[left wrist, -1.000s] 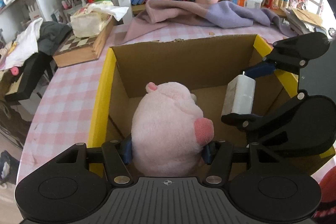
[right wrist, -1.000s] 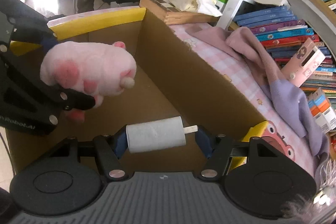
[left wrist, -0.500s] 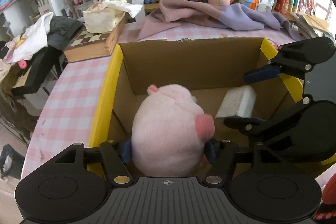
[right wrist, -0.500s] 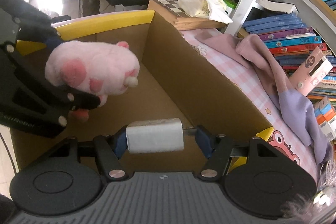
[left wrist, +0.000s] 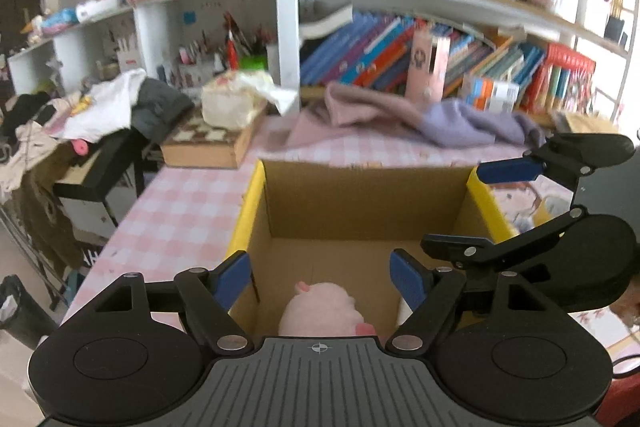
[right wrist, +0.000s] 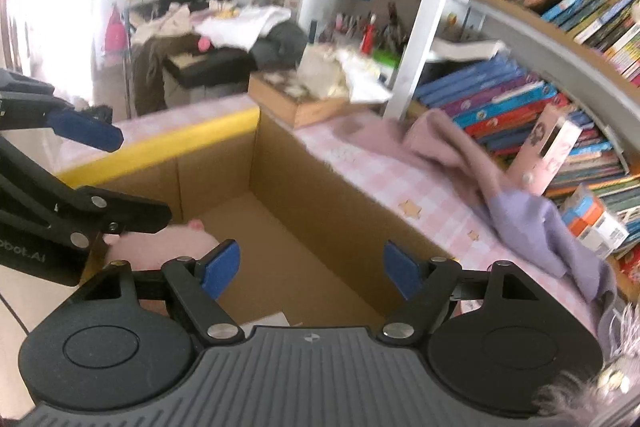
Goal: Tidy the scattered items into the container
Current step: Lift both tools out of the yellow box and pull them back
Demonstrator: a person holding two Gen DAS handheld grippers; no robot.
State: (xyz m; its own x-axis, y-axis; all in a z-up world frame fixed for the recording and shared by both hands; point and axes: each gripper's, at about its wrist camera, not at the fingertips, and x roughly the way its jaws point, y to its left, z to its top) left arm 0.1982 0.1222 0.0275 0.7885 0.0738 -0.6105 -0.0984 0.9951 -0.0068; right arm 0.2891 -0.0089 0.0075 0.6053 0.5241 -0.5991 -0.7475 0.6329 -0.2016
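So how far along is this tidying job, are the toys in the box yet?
Mostly done, it seems. The pink plush lies on the floor of the cardboard box, and a white object shows at the box bottom. The left gripper and right gripper are both open and empty. Whether other scattered items remain is not visible.

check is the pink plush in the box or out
In. The plush lies on the floor of the box, below the open left gripper.

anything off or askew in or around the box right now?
Nothing in the task looks wrong: the pink plush lies on the floor of the cardboard box, and both the left gripper and right gripper are open and empty. Off-task, a pink-purple cloth sprawls crumpled behind the box.
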